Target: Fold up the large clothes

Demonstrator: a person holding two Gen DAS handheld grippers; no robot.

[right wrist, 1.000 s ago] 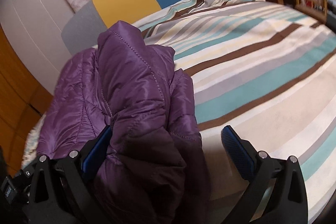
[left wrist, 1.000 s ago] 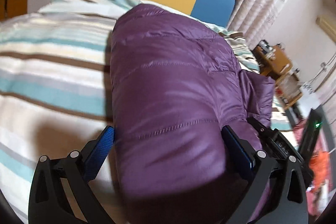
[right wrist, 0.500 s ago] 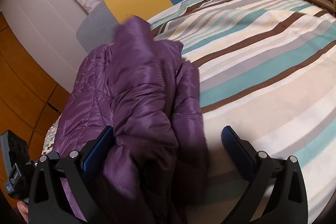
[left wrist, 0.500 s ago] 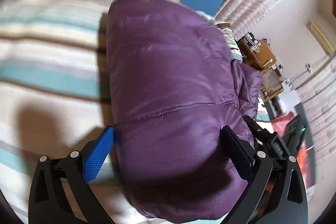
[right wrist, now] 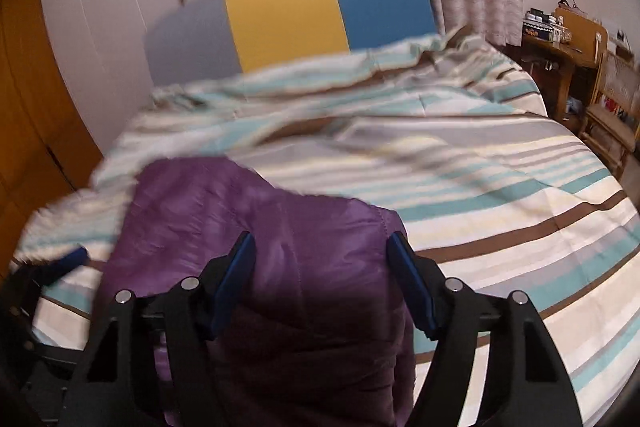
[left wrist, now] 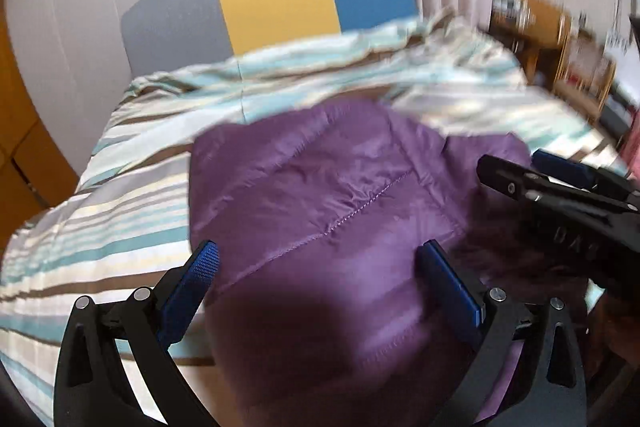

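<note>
The left matte black plastic two-finger claw is showing blue textured rubber pads and round silver screws on its finger arms. The right matte black plastic claw is wearing matching blue pads and silver screws.

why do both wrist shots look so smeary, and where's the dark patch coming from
Left wrist view: motion blur smears the desk and the striped bedcover; the purple jacket darkens in shadow near the lens, and the fisheye bends the edges. Right wrist view: the headboard and bedcover folds are blurred, the desk sharper; the jacket is shadowed between the fingers.
</note>
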